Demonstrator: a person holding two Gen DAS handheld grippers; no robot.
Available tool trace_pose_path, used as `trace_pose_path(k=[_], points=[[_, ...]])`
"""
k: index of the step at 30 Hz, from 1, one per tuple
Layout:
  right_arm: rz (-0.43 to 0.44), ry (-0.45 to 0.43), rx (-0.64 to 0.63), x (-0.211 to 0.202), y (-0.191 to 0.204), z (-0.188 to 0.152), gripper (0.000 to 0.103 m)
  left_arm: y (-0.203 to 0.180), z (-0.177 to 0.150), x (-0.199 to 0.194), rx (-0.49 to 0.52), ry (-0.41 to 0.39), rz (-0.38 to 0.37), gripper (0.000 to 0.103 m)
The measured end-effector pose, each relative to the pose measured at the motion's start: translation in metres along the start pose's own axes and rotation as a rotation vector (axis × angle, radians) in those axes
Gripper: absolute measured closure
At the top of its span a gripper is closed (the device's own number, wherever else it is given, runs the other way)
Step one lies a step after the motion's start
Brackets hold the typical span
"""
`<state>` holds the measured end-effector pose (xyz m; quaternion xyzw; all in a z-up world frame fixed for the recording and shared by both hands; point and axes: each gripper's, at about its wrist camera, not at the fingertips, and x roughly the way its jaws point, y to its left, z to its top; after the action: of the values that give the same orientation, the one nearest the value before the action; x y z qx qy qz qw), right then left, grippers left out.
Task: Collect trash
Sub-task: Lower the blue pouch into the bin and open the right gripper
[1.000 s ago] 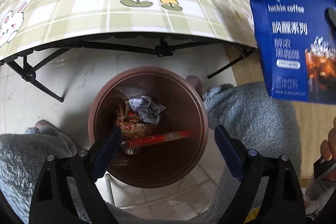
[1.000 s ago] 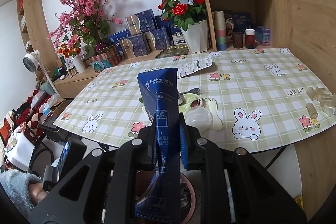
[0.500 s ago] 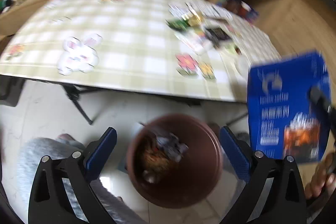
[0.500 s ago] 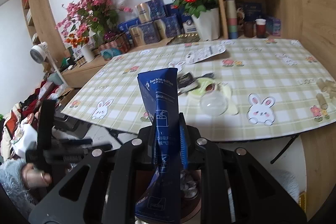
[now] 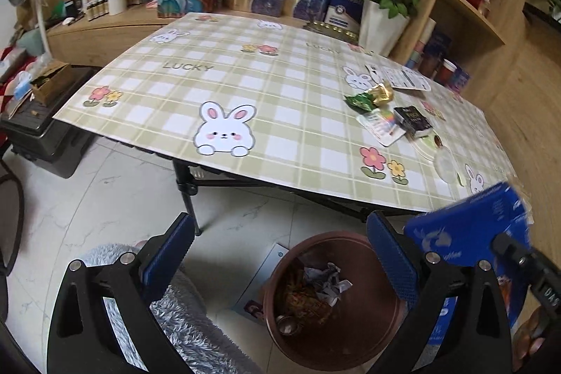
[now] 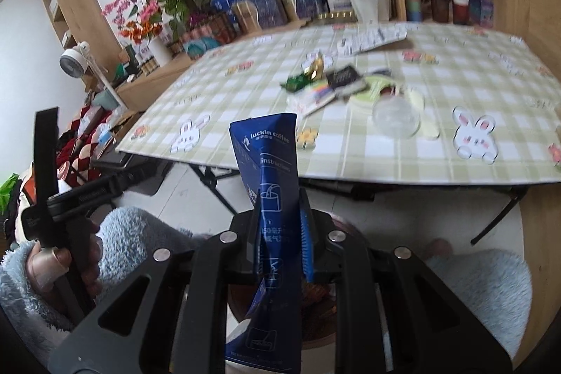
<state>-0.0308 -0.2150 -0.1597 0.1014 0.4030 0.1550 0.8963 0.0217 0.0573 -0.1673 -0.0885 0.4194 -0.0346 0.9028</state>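
My right gripper (image 6: pixel 280 240) is shut on a blue Luckin coffee box (image 6: pixel 271 191), held upright above the brown trash bin (image 6: pixel 315 300), which shows only in part behind the jaws. In the left wrist view the same blue coffee box (image 5: pixel 470 233) hangs at the right, just over the brown trash bin (image 5: pixel 368 339) on the floor, which holds crumpled paper and wrappers. My left gripper (image 5: pixel 280 269) is open and empty, above the floor left of the bin. More trash lies on the table: a green and gold wrapper (image 5: pixel 368 97), a black packet (image 5: pixel 413 118), a clear lid (image 5: pixel 445 163).
The checked table (image 5: pixel 245 93) with rabbit prints stands on black folding legs (image 5: pixel 189 198). Behind it are a wooden shelf, boxes and a white vase of red roses (image 5: pixel 382 23). A person's fluffy grey-blue sleeves (image 6: pixel 484 290) flank the bin. A card (image 5: pixel 266 272) lies on the tiled floor.
My left gripper rose and tipped up from looking down into the bin to facing the table. My right gripper sank toward the bin with the blue box in it.
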Motion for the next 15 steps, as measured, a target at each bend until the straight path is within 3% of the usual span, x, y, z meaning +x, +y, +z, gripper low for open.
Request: trace_pose_path(k=[9,15], points=[[-0.030,0.161,0.028,0.049,-0.006,-0.009,0.083,0.014,-0.004,0.000,-0.033,0.002,0.017,0.007],[-0.075,0.214,-0.006,0.080,-0.007,-0.017,0.082,0.015,-0.005,0.003,-0.029,0.013,0.021,0.007]])
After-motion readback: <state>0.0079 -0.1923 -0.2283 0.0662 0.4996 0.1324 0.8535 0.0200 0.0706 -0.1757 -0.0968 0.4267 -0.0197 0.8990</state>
